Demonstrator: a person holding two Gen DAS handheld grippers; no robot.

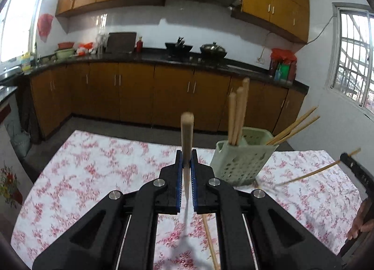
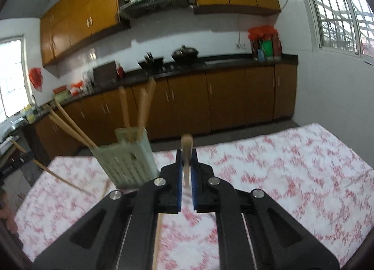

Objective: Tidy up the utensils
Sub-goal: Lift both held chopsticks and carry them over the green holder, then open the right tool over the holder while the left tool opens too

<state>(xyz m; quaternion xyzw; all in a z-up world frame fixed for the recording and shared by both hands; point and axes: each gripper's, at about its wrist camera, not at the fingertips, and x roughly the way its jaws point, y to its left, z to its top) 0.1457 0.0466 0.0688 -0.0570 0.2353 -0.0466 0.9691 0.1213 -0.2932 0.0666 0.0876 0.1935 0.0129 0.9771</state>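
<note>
Meanwhile, left gripper (image 1: 187,171) and right gripper (image 2: 186,173) each pinch one wooden-handled utensil upright, seemingly ready for the green holder (image 1: 240,164).

On the table (image 1: 93,164) the utensil holder (image 1: 240,164) is standing toward the far edge, with chopsticks (image 1: 237,115) sticking up in it. A lone chopstick (image 1: 210,242) is lying nearer on the cloth. Beyond the table, cabinets (image 1: 140,97) are running along the far wall.
</note>
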